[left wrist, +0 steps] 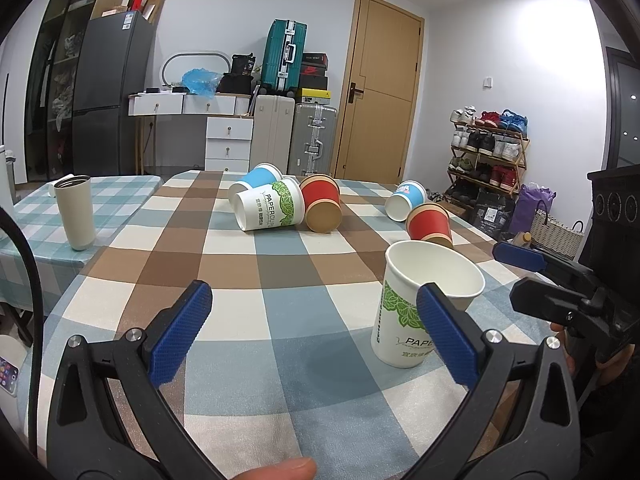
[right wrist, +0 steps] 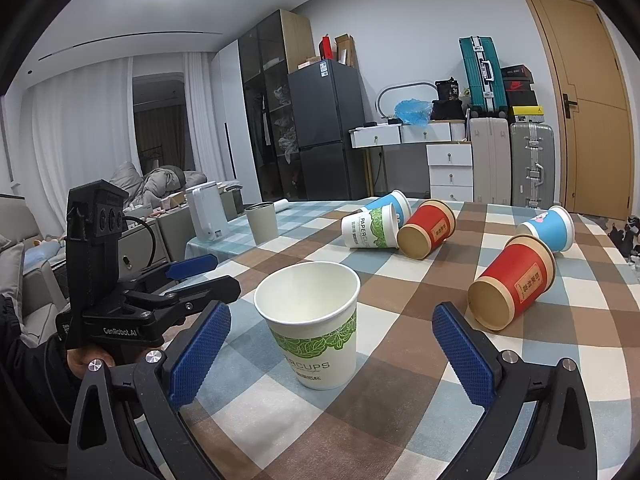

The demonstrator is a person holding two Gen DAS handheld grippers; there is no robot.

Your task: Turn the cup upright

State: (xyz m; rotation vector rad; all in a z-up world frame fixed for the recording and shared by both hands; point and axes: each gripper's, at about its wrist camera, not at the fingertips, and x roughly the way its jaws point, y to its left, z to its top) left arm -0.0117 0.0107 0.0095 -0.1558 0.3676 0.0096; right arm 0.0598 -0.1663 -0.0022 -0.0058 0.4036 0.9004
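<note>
The white paper cup with green leaf print [right wrist: 316, 328] stands upright on the checked tablecloth [right wrist: 400, 380], mouth open upward, its tapered wall smooth and its rim rolled. In the right wrist view it sits between the spread fingers of the right gripper [right wrist: 332, 354], touching neither ribbed blue pad. The left gripper [left wrist: 316, 334] also has its fingers wide apart and holds nothing; the same cup [left wrist: 424, 300] stands at its right side, partly behind the right blue pad [left wrist: 448, 340], contact not determinable.

Five further paper cups lie on their sides farther across the table. A second white leaf-print cup [left wrist: 268, 206] lies touching a blue cup [left wrist: 258, 178] behind it and a red cup with a tan base [left wrist: 322, 204] to its right. Well apart to the right, another red cup [left wrist: 430, 224] lies just beside another blue cup [left wrist: 406, 200].

A cylindrical cream tumbler with a metal rim [left wrist: 76, 212] stands upright at far left on a green-checked cloth. The tablecloth shows brown, blue and cream squares with a matte surface
</note>
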